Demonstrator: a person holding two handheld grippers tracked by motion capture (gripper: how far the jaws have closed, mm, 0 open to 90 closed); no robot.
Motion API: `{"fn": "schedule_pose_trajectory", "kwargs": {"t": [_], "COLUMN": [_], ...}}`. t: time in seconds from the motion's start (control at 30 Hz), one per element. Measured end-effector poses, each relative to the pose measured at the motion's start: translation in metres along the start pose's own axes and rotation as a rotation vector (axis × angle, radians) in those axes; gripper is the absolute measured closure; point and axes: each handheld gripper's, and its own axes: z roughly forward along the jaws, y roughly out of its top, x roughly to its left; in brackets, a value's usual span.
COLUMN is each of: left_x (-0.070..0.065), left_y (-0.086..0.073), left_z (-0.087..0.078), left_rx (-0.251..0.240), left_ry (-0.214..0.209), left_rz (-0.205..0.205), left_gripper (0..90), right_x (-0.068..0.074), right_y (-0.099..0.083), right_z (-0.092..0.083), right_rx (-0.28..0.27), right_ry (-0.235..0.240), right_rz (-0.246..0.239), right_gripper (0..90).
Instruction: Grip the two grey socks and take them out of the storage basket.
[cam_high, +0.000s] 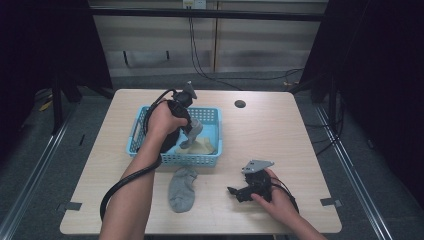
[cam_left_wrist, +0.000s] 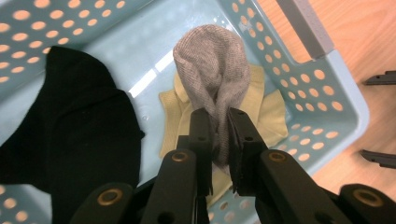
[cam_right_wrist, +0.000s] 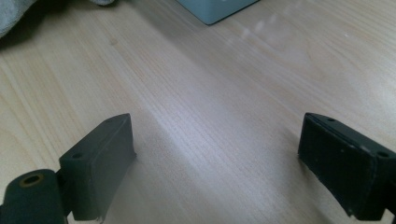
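A grey sock of ribbed knit is shown pinched between the jaws of the left hand-held gripper, hanging limp above a pale yellow cloth inside the light blue perforated basket. A black sock is seen lying beside it in the basket. A second grey sock is laid flat on the tabletop just in front of the basket. The right hand-held gripper is rested on the tabletop with its jaws spread wide and empty. No legible writing is displayed.

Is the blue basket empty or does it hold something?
Not empty: the blue basket holds a black sock and a yellow cloth; a grey sock hangs above them.
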Motion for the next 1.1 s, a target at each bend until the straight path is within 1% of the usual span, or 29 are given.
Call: {"fn": "schedule_pose_trajectory", "kwargs": {"t": [0.03, 0.23, 0.27, 0.3, 0.4, 0.43, 0.47, 0.5, 0.6, 0.7, 0.73, 0.83, 0.9, 0.97, 1.03, 1.1], "left_x": [-0.001, -0.006, -0.006, -0.007, -0.007, -0.008, -0.008, -0.008, -0.008, -0.010, -0.010, -0.012, -0.013, -0.015, -0.016, -0.018], "left_y": [0.000, 0.000, 0.000, 0.001, 0.000, 0.000, 0.000, -0.001, -0.002, -0.003, -0.003, -0.005, -0.005, -0.006, -0.006, -0.007], "left_z": [-0.005, -0.017, -0.017, -0.021, -0.023, -0.026, -0.026, -0.028, -0.031, -0.039, -0.039, -0.047, -0.051, -0.055, -0.057, -0.060], "left_rx": [0.008, 0.015, 0.015, 0.026, 0.034, 0.046, 0.046, 0.057, 0.058, 0.058, 0.058, 0.067, 0.065, 0.075, 0.079, 0.080], "left_ry": [-0.002, -0.004, -0.004, -0.006, -0.015, -0.020, -0.020, -0.020, -0.023, -0.022, -0.022, -0.021, -0.032, -0.027, -0.040, -0.044], "left_rz": [0.002, 0.015, 0.015, 0.020, 0.019, 0.027, 0.027, 0.030, 0.038, 0.039, 0.039, 0.049, 0.051, 0.057, 0.064, 0.067], "left_gripper": [81.1, 81.0, 81.1, 81.0, 81.1, 81.0, 81.1, 81.1, 81.0, 81.1, 81.0, 81.0, 81.0, 81.0, 81.0, 81.0], "right_x": [0.000, 0.000, 0.000, 0.000, 0.000, 0.000, 0.000, 0.000, 0.000, 0.000, 0.000, 0.000, 0.000, 0.000, 0.000, 0.000], "right_y": [0.000, 0.000, 0.000, 0.000, 0.000, 0.000, 0.000, 0.000, 0.000, 0.000, 0.000, 0.000, 0.000, 0.000, 0.000, 0.000], "right_z": [0.000, 0.000, 0.000, 0.000, 0.000, 0.000, 0.000, 0.000, 0.000, 0.000, 0.000, 0.000, 0.000, 0.000, 0.000, 0.000], "right_rx": [0.000, 0.004, 0.002, 0.004, 0.002, 0.002, 0.002, 0.002, 0.002, 0.000, 0.000, 0.001, 0.001, 0.002, 0.001, 0.001], "right_ry": [0.000, 0.001, 0.001, 0.001, 0.001, 0.001, 0.001, 0.001, 0.001, 0.001, 0.001, 0.001, 0.001, 0.001, 0.001, 0.001], "right_rz": [0.000, 0.004, 0.000, 0.004, 0.000, 0.000, 0.000, 0.001, 0.000, 0.001, 0.001, 0.000, 0.000, 0.004, 0.001, 0.000], "right_gripper": [10.1, 10.1, 10.1, 10.1, 10.1, 10.1, 10.1, 10.2, 10.2, 10.1, 10.1, 10.1, 10.2, 10.2, 10.2, 10.1]}}
